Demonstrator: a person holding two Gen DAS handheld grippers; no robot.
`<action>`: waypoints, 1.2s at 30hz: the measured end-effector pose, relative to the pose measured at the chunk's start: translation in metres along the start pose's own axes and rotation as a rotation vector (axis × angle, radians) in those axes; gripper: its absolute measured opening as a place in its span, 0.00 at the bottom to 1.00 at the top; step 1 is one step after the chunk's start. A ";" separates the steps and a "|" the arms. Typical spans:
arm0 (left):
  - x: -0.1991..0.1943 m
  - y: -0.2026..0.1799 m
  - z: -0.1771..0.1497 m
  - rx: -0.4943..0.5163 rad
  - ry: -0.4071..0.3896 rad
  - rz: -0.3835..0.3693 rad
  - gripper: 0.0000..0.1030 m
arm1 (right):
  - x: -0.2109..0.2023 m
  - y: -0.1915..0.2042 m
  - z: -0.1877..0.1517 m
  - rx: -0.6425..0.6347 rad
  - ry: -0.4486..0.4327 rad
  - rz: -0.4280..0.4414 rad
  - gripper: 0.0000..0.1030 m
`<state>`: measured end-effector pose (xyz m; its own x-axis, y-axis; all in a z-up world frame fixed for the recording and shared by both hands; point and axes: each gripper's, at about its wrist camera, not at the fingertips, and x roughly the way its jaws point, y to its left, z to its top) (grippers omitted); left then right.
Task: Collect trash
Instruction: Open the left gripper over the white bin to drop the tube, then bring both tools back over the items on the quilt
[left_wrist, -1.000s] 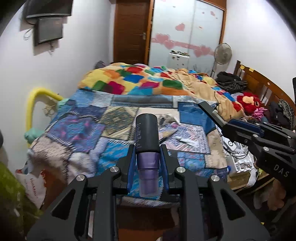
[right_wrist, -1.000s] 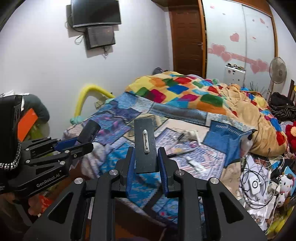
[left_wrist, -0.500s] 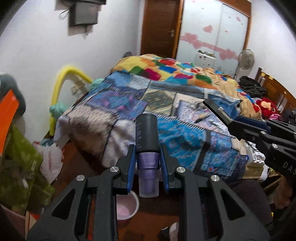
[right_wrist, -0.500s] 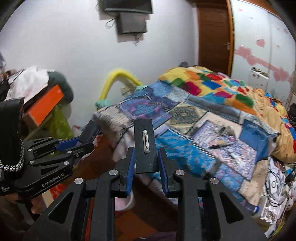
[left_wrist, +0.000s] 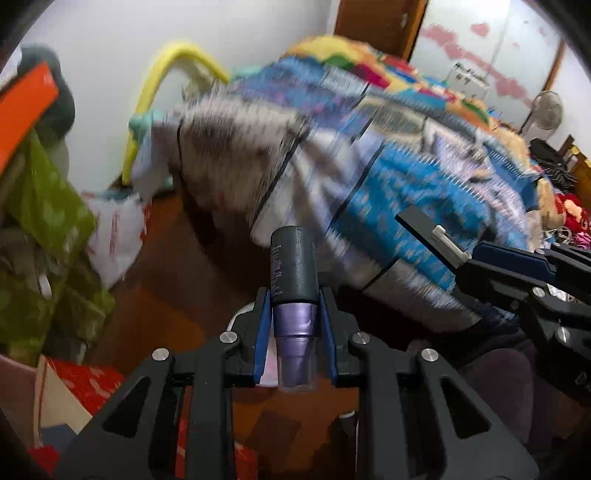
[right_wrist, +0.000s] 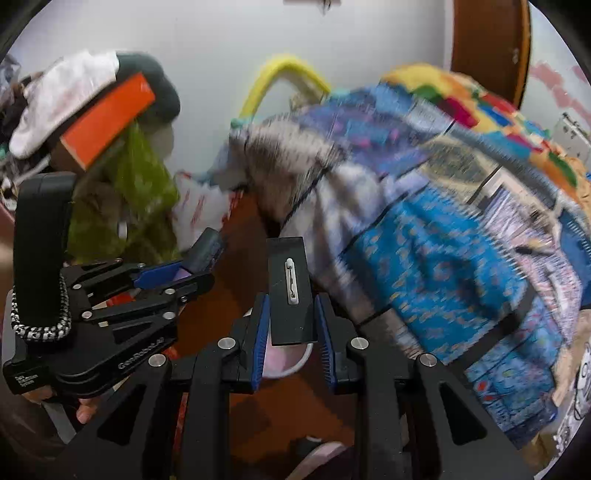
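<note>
My left gripper (left_wrist: 294, 314) is shut on a small bottle (left_wrist: 293, 269) with a dark grey cap and a purple body; it also shows in the right wrist view (right_wrist: 203, 251). My right gripper (right_wrist: 291, 317) is shut on a flat black box (right_wrist: 291, 291) with a white clasp; it shows at the right of the left wrist view (left_wrist: 432, 232). Both grippers hang above the brown floor beside the bed. A pink and white bin (right_wrist: 284, 360) sits on the floor just under the fingers, mostly hidden; a bit of it shows in the left wrist view (left_wrist: 240, 317).
The bed with a blue patchwork blanket (left_wrist: 406, 177) fills the right side, blurred. A pile of green cloth and bags (left_wrist: 48, 221) with an orange board (right_wrist: 107, 118) stands on the left. A white plastic bag (left_wrist: 114, 232) and a yellow tube (left_wrist: 159, 85) lie by the wall.
Both grippers have swung left and tilted down from the bed toward the floor. The bin now lies under the fingers. Both still hold their objects.
</note>
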<state>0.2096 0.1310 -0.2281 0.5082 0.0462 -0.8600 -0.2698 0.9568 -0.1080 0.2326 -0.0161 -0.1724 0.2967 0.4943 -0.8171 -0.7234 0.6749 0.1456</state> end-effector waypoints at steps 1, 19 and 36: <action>0.012 0.004 -0.004 -0.011 0.028 0.007 0.24 | 0.014 0.001 -0.002 0.001 0.031 0.007 0.22; 0.141 0.052 -0.041 -0.191 0.353 -0.015 0.24 | 0.155 -0.005 -0.027 0.048 0.343 0.094 0.22; 0.100 0.058 -0.024 -0.176 0.260 0.046 0.33 | 0.145 -0.012 -0.012 0.090 0.315 0.146 0.43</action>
<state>0.2249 0.1840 -0.3327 0.2724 -0.0078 -0.9621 -0.4371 0.8898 -0.1310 0.2768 0.0408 -0.2996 -0.0226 0.4054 -0.9138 -0.6822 0.6620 0.3105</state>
